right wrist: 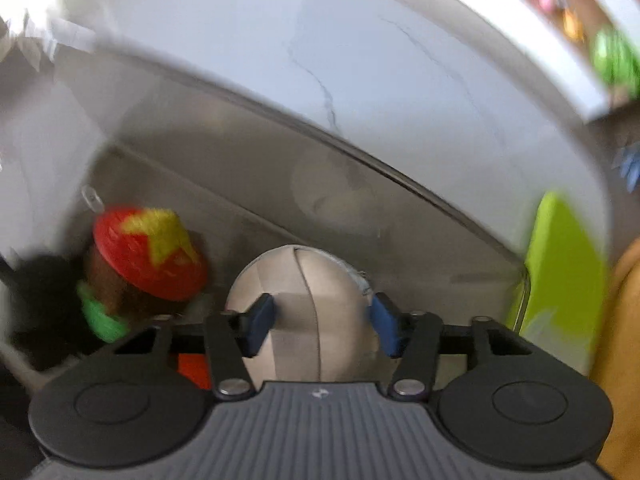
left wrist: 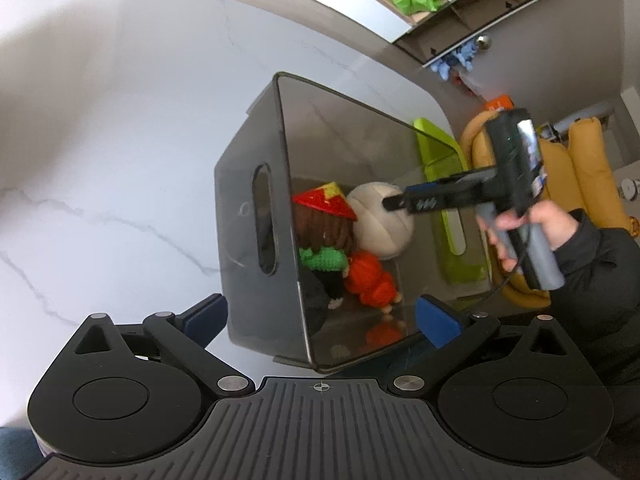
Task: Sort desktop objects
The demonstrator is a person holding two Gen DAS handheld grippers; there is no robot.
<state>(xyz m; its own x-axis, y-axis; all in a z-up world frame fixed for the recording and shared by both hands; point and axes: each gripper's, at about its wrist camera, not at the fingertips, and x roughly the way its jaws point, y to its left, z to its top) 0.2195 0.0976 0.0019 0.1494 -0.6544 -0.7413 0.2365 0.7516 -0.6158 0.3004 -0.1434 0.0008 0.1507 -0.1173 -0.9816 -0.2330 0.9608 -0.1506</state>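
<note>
Reaching down into the smoky translucent plastic storage bin (left wrist: 256, 184), the right gripper (right wrist: 322, 320) has its blue-padded fingers (right wrist: 260, 322) set on either side of a round white stitched plush ball (right wrist: 304, 304). The pads sit at or just beside the ball's flanks; the right wrist view is blurred, so I cannot tell whether they press it or stand slightly off.

In the left wrist view the same right gripper (left wrist: 394, 202) comes in from the right, held in the person's hand (left wrist: 520, 232), with its tips at the ball (left wrist: 380, 224). The ball lies on the bin floor toward the right side.

Just left of the ball is a crocheted doll with a red cone hat bearing a yellow star, brown hair and a green collar (left wrist: 324, 236), seen also in the right wrist view (right wrist: 140, 268). Nearer, touching the doll, lies an orange knitted toy (left wrist: 370, 280).

The left gripper (left wrist: 320, 316) is spread wide, its blue pads (left wrist: 434, 320) standing on either side of the bin's near corner, holding nothing.

The bin rests on a white marble-patterned tabletop (left wrist: 100, 160). A lime-green plastic tray (left wrist: 452, 208) lies just beyond the bin's right wall, near the table's right edge.
</note>
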